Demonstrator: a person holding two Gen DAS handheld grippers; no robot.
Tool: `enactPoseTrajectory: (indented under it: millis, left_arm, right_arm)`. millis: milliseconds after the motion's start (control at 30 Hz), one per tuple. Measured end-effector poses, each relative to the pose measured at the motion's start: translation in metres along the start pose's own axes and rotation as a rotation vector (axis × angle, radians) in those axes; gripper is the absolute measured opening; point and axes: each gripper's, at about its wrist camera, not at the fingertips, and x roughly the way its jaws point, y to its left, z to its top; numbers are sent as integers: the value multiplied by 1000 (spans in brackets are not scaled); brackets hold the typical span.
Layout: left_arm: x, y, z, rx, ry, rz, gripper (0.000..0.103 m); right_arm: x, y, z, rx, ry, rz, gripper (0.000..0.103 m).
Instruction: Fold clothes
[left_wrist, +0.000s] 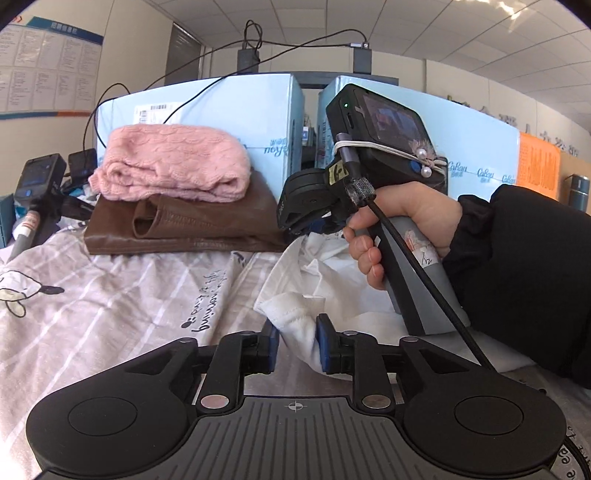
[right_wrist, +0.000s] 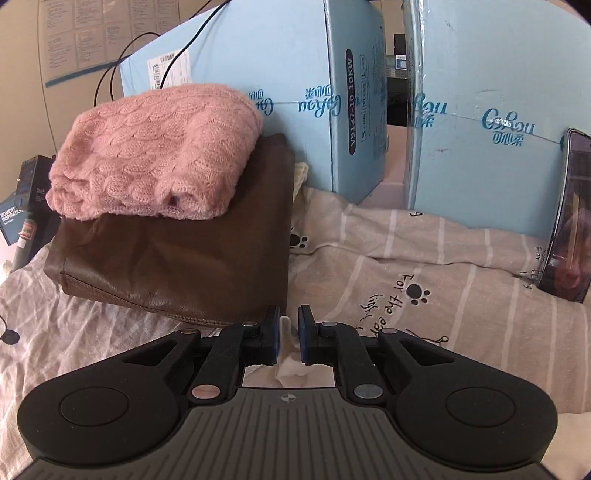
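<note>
clearly the white shirt (left_wrist: 295, 314) is light and limp; left gripper (left_wrist: 297, 341) and right gripper (right_wrist: 287, 338) each pinch an edge.

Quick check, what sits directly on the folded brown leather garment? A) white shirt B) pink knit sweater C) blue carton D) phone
B: the folded pink knit sweater lies on top of the brown leather garment, while the white garment is held in the left tongs and the right tongs.

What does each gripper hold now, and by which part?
Both the left gripper and the right gripper pinch the white garment by an edge fold.
</note>
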Motion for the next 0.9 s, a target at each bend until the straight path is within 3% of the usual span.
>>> enactPoseTrajectory:
  millis: [67, 100, 133, 167, 200, 267, 367, 467, 600, 667, 733, 833, 900]
  left_arm:
    - [0, 8, 4, -13, -25, 74, 51]
    - [-1, 13, 7, -15, -52, 122, 61]
    - [0, 18, 12, -20, -70, 155, 64]
    - [1, 22, 18, -28, -81, 169, 65]
    - [3, 26, 24, -35, -93, 183, 66]
    - [1, 25, 36, -19, -133, 182, 70]
    - [2, 11, 52, 63, -208, 179, 90]
    - [11, -9, 63, 155, -237, 162, 92]
    - [28, -35, 76, 232, -237, 16, 94]
    - [37, -54, 80, 293, -227, -98, 97]
    - [47, -77, 83, 389, -210, -233, 98]
    - [60, -119, 75, 629, -233, -512, 98]
    - [65, -144, 70, 768, -241, -624, 98]
  right_arm:
    - [7, 3, -2, 41, 19, -18, 23]
    - [0, -4, 0, 86, -16, 3, 38]
    - [-9, -13, 3, 135, -59, 30, 50]
    - [-19, -22, 5, 185, -103, 57, 75]
    - [-30, -30, 8, 215, -144, 86, 88]
    - [-56, -46, 12, 241, -211, 135, 89]
    - [-95, -71, 17, 230, -277, 187, 93]
    - [-129, -110, 0, 200, -365, 155, 100]
    - [-163, -167, -32, 200, -363, 44, 100]
    - [-181, -192, -46, 183, -368, -9, 100]
    - [-199, -215, -59, 180, -370, -59, 100]
    - [-220, -243, -76, 217, -377, -95, 100]
    - [-230, -256, -87, 217, -379, -73, 100]
